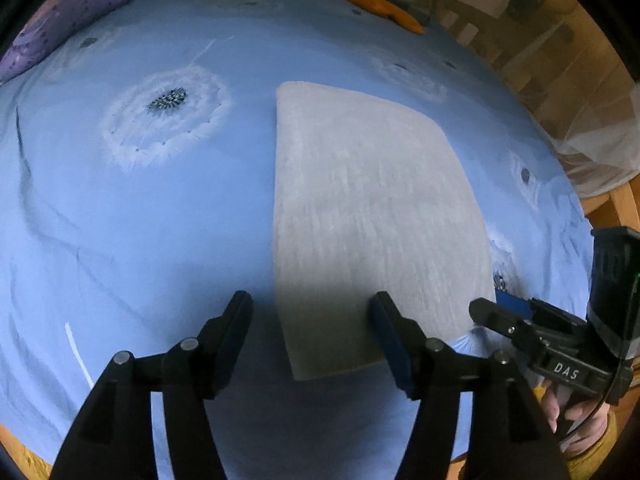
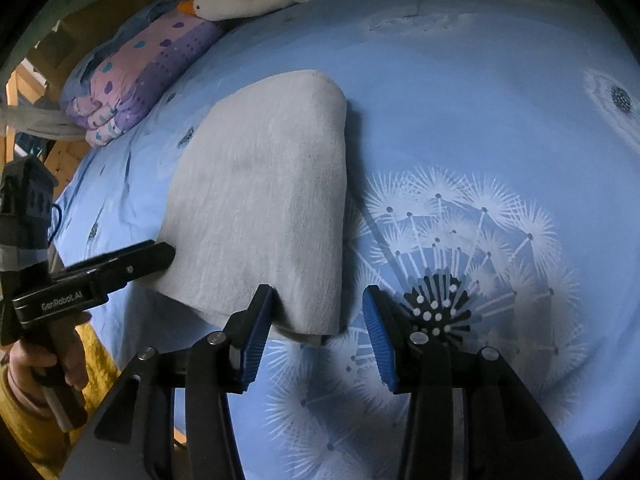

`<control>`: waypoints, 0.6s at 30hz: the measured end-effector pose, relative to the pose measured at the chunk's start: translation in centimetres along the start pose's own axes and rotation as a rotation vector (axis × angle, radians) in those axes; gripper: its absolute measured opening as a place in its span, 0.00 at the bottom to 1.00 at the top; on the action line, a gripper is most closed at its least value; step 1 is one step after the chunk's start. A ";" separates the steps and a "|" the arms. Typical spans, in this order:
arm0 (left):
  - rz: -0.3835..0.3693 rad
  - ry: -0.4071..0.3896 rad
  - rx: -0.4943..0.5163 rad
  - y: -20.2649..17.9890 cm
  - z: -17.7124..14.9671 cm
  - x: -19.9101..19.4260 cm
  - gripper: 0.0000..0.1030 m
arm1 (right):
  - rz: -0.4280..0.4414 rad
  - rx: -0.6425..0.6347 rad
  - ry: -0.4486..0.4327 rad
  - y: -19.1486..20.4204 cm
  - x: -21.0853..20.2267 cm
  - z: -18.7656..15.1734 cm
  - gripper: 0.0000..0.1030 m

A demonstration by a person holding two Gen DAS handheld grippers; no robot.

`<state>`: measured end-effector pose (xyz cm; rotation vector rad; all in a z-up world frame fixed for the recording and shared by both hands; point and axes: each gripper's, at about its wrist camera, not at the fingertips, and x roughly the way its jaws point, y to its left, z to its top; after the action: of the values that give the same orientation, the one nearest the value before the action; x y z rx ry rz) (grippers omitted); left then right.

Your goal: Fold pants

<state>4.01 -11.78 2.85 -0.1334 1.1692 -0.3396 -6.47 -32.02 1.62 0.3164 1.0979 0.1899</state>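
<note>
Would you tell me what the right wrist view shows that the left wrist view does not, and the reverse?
Only the right wrist view shows the plush goose's head and the folded purple quilt's heart print. Only the left wrist view shows the wooden floor beyond the bed. Both show the folded grey pants on the blue dandelion sheet, with the left gripper and right gripper open at the near edge.

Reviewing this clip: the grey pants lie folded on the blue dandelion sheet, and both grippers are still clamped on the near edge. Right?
Not quite. The grey pants do lie folded on the blue dandelion sheet, but neither gripper is clamped: the left gripper and right gripper both stand open, as each wrist view shows.
</note>
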 end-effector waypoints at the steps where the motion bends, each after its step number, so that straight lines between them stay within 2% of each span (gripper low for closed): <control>1: 0.006 -0.007 0.011 -0.2 -0.1 -0.3 0.64 | -0.006 0.005 0.001 0.0 -0.2 -0.2 0.47; 3: 0.030 -0.019 0.039 -0.6 -0.3 -0.7 0.67 | -0.023 0.009 -0.004 0.0 -0.7 -0.6 0.51; 6: 0.060 -0.029 0.067 -0.9 -0.9 -1.3 0.73 | -0.031 0.006 -0.030 0.2 -1.8 -1.1 0.52; 8: 0.074 -0.034 0.068 -1.0 -1.5 -1.6 0.77 | -0.029 0.004 -0.040 0.2 -2.6 -1.6 0.54; 10: 0.071 -0.034 0.055 -1.1 -2.0 -1.7 0.80 | -0.033 -0.001 -0.051 0.3 -3.3 -2.2 0.61; 12: 0.073 -0.028 0.046 -1.2 -2.7 -1.8 0.83 | -0.050 -0.014 -0.056 0.5 -3.8 -2.9 0.64; 18: 0.172 0.012 0.088 -2.5 -5.1 -0.4 0.88 | -0.190 -0.063 -0.040 1.0 -3.2 -5.6 0.69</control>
<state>-1.26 -13.64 1.91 0.0461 1.1665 -0.2402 -12.87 -31.12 2.31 0.1575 1.0731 0.0491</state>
